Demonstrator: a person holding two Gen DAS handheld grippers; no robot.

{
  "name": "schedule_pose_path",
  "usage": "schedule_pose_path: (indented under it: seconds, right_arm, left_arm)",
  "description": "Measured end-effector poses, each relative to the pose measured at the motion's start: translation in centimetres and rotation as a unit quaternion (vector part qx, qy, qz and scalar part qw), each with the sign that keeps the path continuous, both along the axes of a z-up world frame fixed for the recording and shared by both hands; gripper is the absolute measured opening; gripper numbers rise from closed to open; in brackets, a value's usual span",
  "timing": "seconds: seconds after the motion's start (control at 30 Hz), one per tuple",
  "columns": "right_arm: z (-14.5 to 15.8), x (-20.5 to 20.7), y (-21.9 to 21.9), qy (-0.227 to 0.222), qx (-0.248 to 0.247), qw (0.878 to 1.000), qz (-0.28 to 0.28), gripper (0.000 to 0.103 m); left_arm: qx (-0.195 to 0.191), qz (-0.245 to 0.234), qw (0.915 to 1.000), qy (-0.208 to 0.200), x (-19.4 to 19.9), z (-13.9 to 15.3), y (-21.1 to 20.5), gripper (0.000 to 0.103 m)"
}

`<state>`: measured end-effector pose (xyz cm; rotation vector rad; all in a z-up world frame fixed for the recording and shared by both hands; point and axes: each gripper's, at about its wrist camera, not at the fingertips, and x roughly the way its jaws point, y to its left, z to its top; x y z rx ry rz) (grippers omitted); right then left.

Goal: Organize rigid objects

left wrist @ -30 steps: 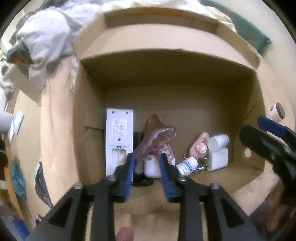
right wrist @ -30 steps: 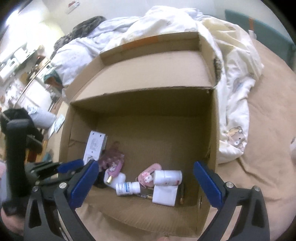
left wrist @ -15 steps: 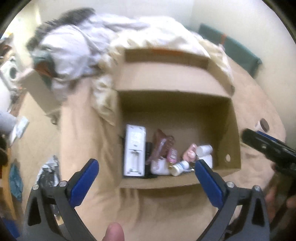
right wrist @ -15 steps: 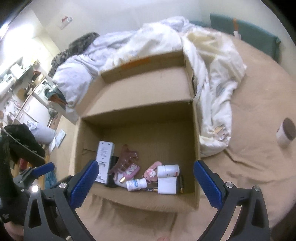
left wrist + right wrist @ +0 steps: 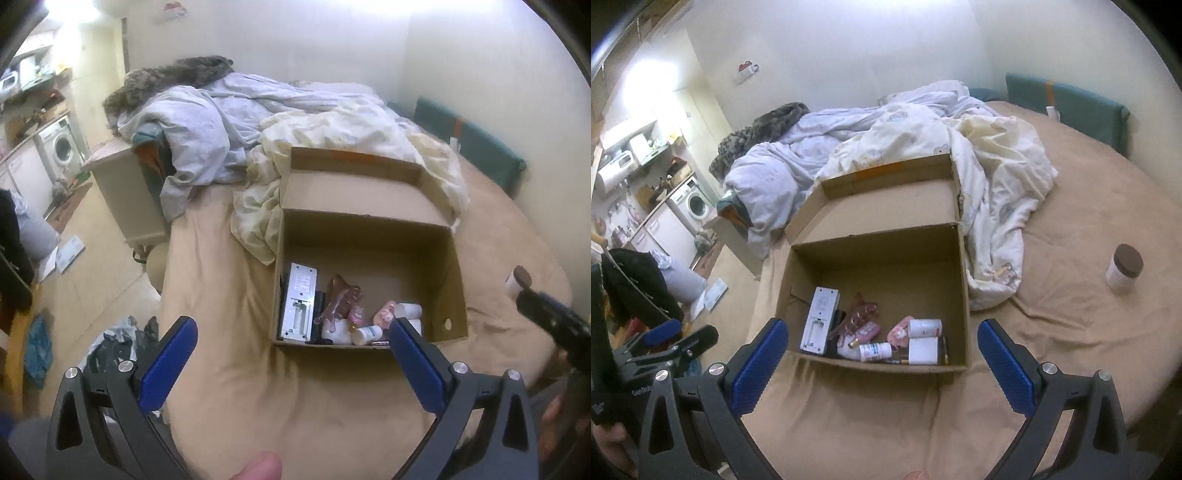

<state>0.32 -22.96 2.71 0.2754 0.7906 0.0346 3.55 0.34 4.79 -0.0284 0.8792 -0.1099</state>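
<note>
Both claws, left (image 5: pixel 291 354) and right (image 5: pixel 881 356), released, empty. We eye jar (image 5: pixel 1124 268), right of frame, outside box (image 5: pixel 964 295). Risk: soft bed (image 5: pixel 1071 206), jar tips or rolls.

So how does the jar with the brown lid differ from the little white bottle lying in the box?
The brown-lidded jar stands upright on the bare bed cover, outside the cardboard box; the small white bottle lies on its side inside it, among other items near the front wall. The jar looks broader and carries a dark brown lid, while the bottle is slim with a blue-printed label. Both have pale bodies.
</note>
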Motion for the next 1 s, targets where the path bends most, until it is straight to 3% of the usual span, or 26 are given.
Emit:
schedule_pose_path:
  seconds: [0.17, 0.37, 0.5, 0.73, 1.0]
  right_arm:
    - [-1.8, -1.2, -0.6, -0.015, -0.011, 1.0, -0.018, 0.103]
    - [-4.4, -0.7, -1.3, 0.012, 0.024, 0.999, -0.026, 0.103]
    - [-4.4, -0.6, -0.5, 0.004, -0.02, 0.999, -0.028, 0.103]
    - [-4.1, -0.6, -0.6, -0.003, -0.026, 0.999, -0.035, 0.103]
    - [-4.2, -0.6, -0.5, 0.002, -0.032, 0.999, -0.033, 0.103]
  left_arm:
    - [0.024, 0.002, 0.9986, -0.047, -1.5, -1.1, -0.7, 0.103]
    - [0.021, -0.003, 0.9996, -0.016, -0.5, -3.2, -1.1, 0.103]
    - [0.005, 0.001, 1.0, 0.008, 0.3, -4.1, -1.1, 0.103]
    - [0.02, -0.006, 0.9998, -0.006, -0.3, -3.8, -1.4, 0.103]
    - [0.01, 0.001, 0.9999, 0.001, -0.3, -4.0, -1.2, 0.103]
